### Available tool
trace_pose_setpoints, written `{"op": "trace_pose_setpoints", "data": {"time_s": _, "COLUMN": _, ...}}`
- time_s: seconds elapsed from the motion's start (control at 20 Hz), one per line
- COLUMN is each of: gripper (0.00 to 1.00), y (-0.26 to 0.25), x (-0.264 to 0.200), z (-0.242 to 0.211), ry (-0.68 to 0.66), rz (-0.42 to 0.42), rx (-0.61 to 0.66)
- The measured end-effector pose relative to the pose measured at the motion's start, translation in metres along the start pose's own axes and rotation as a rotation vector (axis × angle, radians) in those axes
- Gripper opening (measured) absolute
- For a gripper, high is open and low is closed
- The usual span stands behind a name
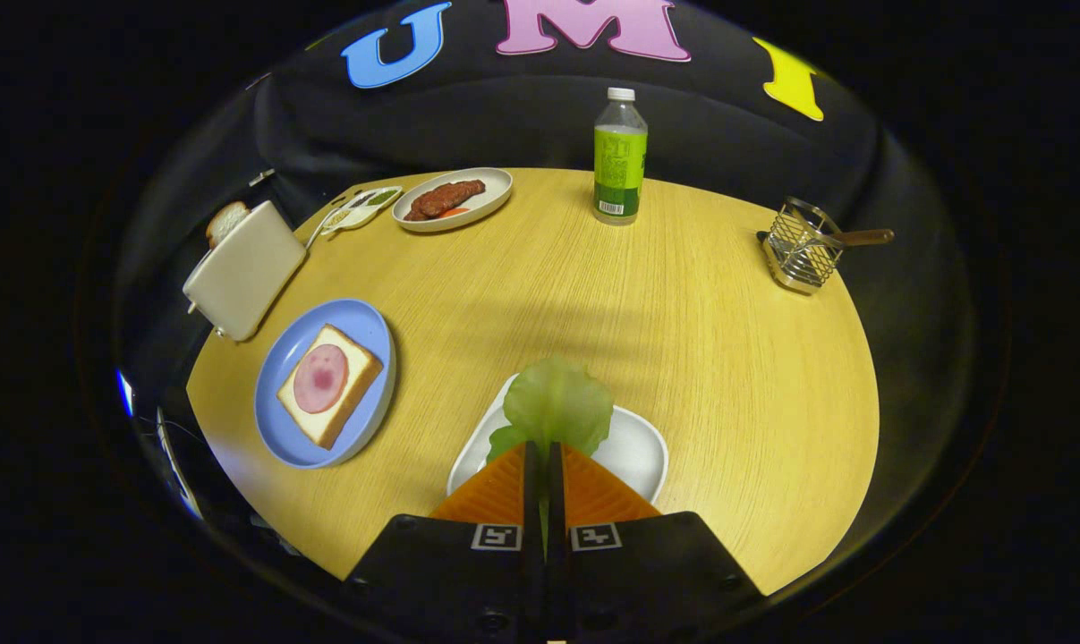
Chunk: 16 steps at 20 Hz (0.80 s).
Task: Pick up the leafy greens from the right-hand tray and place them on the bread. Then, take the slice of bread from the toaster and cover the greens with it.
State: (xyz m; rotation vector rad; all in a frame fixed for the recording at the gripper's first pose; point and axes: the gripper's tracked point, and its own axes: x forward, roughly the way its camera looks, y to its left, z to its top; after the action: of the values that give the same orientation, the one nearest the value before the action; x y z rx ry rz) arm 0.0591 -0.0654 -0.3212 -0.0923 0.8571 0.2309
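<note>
A: What is seen nearest?

B: The gripper (544,456) is seen with its orange fingers (495,492) brought almost together. A green leaf (557,407) is pinched between them, and its wide part is spread just ahead of the tips. A white tray (638,452) is seen under the leaf; whether the leaf is touching the tray cannot be told.

A: And the bread?

B: To the left of the fingers a blue plate (280,376) is placed on the bench (683,358). A slice of bread (347,394) is laid on it, and a round piece of ham (320,377) is laid on the slice.

A: What is found beyond?

B: Behind the plate a white toaster (244,268) is stood, and a second slice (226,221) is seen rising from its top. Farther, a small dish (361,210) and a plate with meat (454,199) are set near the far edge. A bottle (620,161) is stood upright there, and a wire holder (803,246) with a wooden handle in it is seen well apart to the right.
</note>
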Motion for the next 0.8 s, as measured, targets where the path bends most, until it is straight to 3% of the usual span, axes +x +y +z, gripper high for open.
{"op": "trace_pose_setpoints", "data": {"time_s": 0.25, "gripper": 0.05, "y": 0.020, "x": -0.039, "z": 0.027, "ry": -0.060, "rz": 0.010, "rx": 0.043}}
{"op": "trace_pose_setpoints", "data": {"time_s": 0.45, "gripper": 0.05, "y": 0.062, "x": -0.055, "z": 0.058, "ry": -0.092, "rz": 0.071, "rx": 0.022}}
{"op": "trace_pose_setpoints", "data": {"time_s": 0.8, "gripper": 0.05, "y": 0.155, "x": -0.027, "z": 0.081, "ry": -0.087, "rz": 0.174, "rx": -0.080}}
